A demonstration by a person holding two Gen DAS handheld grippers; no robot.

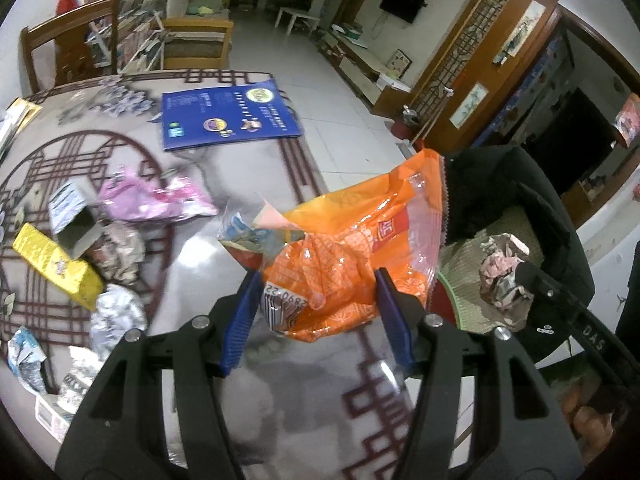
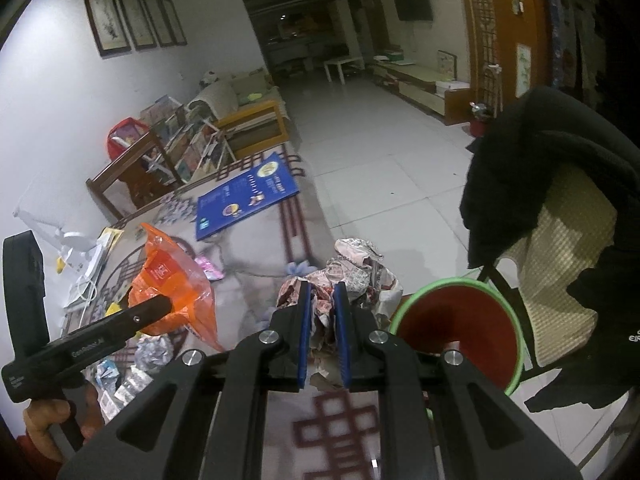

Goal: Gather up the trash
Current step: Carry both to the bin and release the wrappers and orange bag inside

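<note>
My left gripper (image 1: 316, 280) is shut on a crumpled orange plastic bag (image 1: 352, 248) and holds it above the patterned table (image 1: 248, 392); the bag also shows in the right wrist view (image 2: 172, 284). My right gripper (image 2: 322, 292) is shut on a crumpled ball of printed paper (image 2: 356, 268), held near the table's right edge; the ball also shows in the left wrist view (image 1: 502, 276). A red bin with a green rim (image 2: 460, 328) stands just right of the paper ball, off the table edge.
Several pieces of trash lie on the table's left: a yellow box (image 1: 56, 266), a small open carton (image 1: 74, 216), a pink wrapper (image 1: 156, 200), foil wads (image 1: 116, 314). A blue flat box (image 1: 228, 116) lies farther back. A chair with a black jacket (image 2: 540, 184) stands right.
</note>
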